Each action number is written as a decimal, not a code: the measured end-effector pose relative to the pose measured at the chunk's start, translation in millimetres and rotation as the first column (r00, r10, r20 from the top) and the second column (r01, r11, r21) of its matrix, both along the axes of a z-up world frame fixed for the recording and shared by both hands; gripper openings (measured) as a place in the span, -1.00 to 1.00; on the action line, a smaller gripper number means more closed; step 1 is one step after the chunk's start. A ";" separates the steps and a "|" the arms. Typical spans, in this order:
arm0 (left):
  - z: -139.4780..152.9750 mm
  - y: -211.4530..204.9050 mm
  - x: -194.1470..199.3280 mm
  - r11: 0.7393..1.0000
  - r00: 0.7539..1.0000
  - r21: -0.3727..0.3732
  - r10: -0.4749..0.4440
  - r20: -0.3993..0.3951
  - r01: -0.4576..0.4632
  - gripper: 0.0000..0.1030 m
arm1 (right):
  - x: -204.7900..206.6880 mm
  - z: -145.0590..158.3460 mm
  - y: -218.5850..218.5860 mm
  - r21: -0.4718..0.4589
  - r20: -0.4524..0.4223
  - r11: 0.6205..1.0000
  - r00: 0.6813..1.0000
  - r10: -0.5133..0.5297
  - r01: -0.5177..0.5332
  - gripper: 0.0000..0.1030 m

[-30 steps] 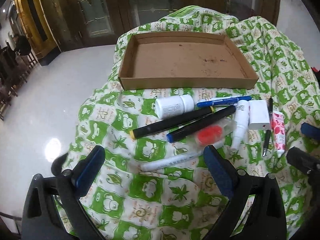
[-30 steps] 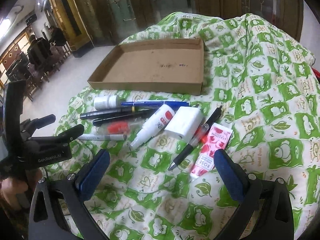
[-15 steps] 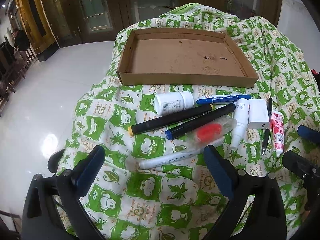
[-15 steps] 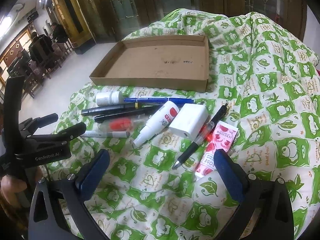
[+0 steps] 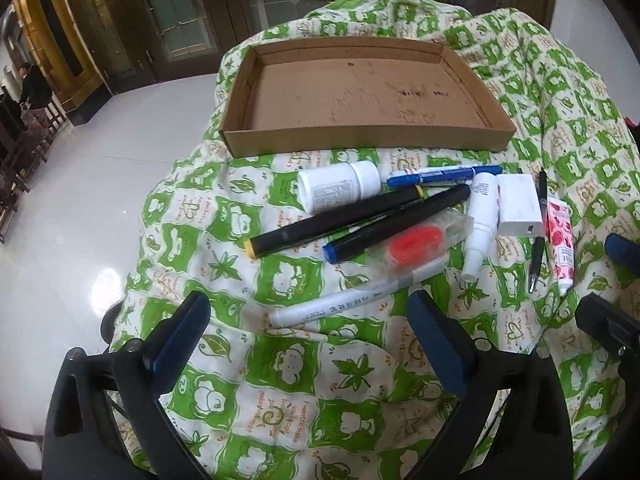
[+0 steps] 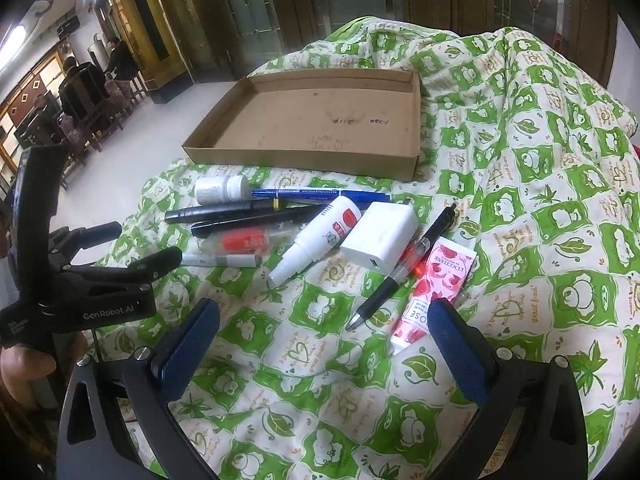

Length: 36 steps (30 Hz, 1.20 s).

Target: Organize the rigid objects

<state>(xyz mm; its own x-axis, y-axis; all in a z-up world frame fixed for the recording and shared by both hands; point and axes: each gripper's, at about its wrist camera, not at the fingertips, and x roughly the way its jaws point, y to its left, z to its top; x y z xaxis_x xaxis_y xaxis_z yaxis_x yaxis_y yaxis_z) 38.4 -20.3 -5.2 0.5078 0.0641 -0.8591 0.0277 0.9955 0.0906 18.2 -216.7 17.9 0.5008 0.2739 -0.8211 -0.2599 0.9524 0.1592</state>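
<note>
An empty cardboard tray (image 5: 240, 136) (image 6: 304, 162) lies at the far side of a green-and-white patterned cloth. In front of it lie a white pill bottle (image 5: 338, 190), a blue pen (image 5: 440, 174), two black markers (image 5: 340, 222), a clear case with a red part (image 5: 416, 242), a white marker (image 5: 340, 304), a white spray bottle (image 6: 316, 238), a white charger (image 6: 380, 236), a black pen (image 6: 404, 268) and a pink rose tube (image 6: 436, 284). My left gripper (image 5: 308, 338) is open just short of the white marker. My right gripper (image 6: 324, 350) is open near the black pen and tube.
The cloth (image 5: 288, 364) drapes over a rounded surface that drops off on the left to a shiny white floor (image 5: 80, 184). The left gripper's body (image 6: 88, 292) and a hand show at left in the right wrist view. People sit at tables far left (image 6: 88, 84).
Both grippers have moved forward toward the pile, so the objects and tray look larger. Both stay open and nothing on the cloth has moved.
</note>
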 end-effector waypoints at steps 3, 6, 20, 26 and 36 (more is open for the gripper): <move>0.2 -2.8 2.0 0.999 0.999 -0.019 -0.035 -0.018 0.035 0.93 | -0.9 0.8 0.5 0.005 0.001 1.000 1.000 -0.002 0.002 0.98; -1.4 -4.0 7.9 0.996 0.995 -0.036 -0.081 -0.059 0.079 0.93 | -0.8 1.1 0.5 0.013 -0.002 1.000 1.000 -0.004 0.004 0.98; -35.0 -10.0 41.6 0.947 0.941 0.117 -0.274 -0.200 0.301 0.89 | 6.5 -3.0 -4.4 0.037 -0.026 0.999 0.999 -0.026 0.027 0.98; -60.7 -31.4 48.9 0.923 0.911 0.150 -0.303 -0.281 0.353 0.49 | 13.6 -3.2 -10.7 0.063 -0.030 0.997 0.999 -0.037 0.039 0.98; -67.6 -62.6 27.0 0.970 0.925 -0.009 -0.235 -0.299 0.243 -0.64 | 33.9 -10.2 -17.1 0.180 -0.112 0.982 0.993 -0.040 0.060 0.40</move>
<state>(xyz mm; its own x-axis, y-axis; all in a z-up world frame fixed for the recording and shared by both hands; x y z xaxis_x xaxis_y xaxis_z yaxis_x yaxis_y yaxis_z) 65.4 -82.9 -72.9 0.2348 -0.0016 -0.9721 0.2942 0.9532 0.0695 52.2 -233.9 7.8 0.4297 0.4009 -0.8091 -0.1846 0.9161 0.3559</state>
